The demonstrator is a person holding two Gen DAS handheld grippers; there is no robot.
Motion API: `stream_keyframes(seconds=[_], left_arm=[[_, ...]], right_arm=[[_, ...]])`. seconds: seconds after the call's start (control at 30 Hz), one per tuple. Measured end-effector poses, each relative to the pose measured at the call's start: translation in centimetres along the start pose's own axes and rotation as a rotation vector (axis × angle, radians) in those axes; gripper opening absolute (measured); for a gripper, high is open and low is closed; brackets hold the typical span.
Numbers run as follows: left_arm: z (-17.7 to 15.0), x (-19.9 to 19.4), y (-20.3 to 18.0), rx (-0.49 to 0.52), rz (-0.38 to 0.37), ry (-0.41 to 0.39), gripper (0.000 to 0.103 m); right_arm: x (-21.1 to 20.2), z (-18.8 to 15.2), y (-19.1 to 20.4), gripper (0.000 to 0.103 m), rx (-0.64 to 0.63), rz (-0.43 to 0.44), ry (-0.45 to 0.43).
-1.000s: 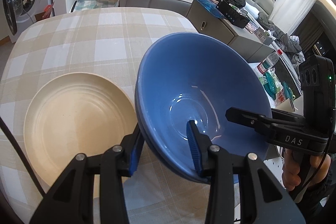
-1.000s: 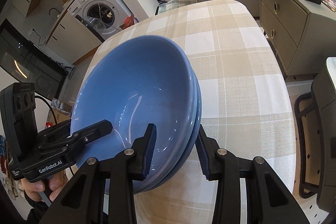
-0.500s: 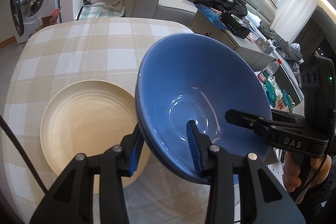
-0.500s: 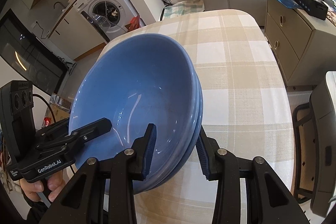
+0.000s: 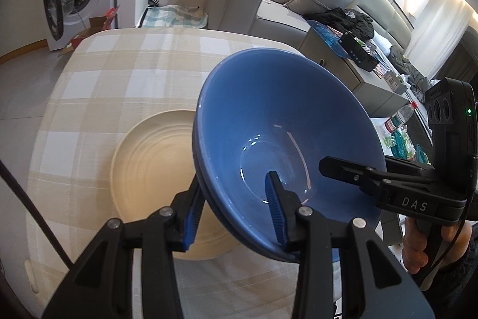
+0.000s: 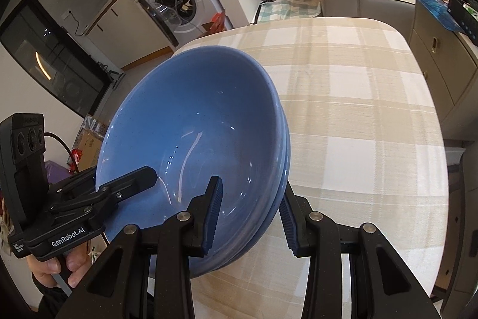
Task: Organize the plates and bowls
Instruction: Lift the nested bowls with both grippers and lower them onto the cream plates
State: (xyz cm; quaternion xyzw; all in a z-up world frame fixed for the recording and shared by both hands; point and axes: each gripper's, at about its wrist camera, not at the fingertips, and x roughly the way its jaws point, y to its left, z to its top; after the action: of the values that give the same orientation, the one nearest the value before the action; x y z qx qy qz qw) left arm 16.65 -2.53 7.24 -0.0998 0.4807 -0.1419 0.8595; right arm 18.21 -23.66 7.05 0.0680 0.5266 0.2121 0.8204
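Both tools grip the stacked blue bowls (image 5: 286,139) from opposite sides, holding them tilted above the checked counter (image 5: 125,71); the left tool (image 5: 233,208) pinches the near rim — one finger inside, one outside; the right tool (image 6: 249,211) clamps its rim likewise; a cream plate (image 5: 149,163) lies flat beneath.

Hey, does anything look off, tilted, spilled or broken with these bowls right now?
No spill or damage shows. The stacked blue bowls are held tilted above the checked tablecloth, the left gripper and right gripper each clamping the rim. The cream plate lies flat on the cloth beside them.
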Motion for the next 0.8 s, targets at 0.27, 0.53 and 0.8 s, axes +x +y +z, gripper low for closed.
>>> stream_keyframes(seconds=[0.27, 0.53, 0.8], left_arm=[[-0.5, -0.7, 3.2, -0.043, 0.039, -0.006, 0.038], [-1.1, -0.1, 5.4, -0.07, 0.05, 0.011, 0.038], [-1.5, 0.8, 6.2, -0.082, 0.062, 0.021, 0.038]], right_arm=[[2.9, 0.7, 2.8, 0.038, -0.034, 0.033, 0.037], [5.2, 1.2, 3.9, 0.038, -0.046, 0.039, 0.07], [7.1, 1.5, 4.3, 0.038, -0.053, 0.032, 0.096]])
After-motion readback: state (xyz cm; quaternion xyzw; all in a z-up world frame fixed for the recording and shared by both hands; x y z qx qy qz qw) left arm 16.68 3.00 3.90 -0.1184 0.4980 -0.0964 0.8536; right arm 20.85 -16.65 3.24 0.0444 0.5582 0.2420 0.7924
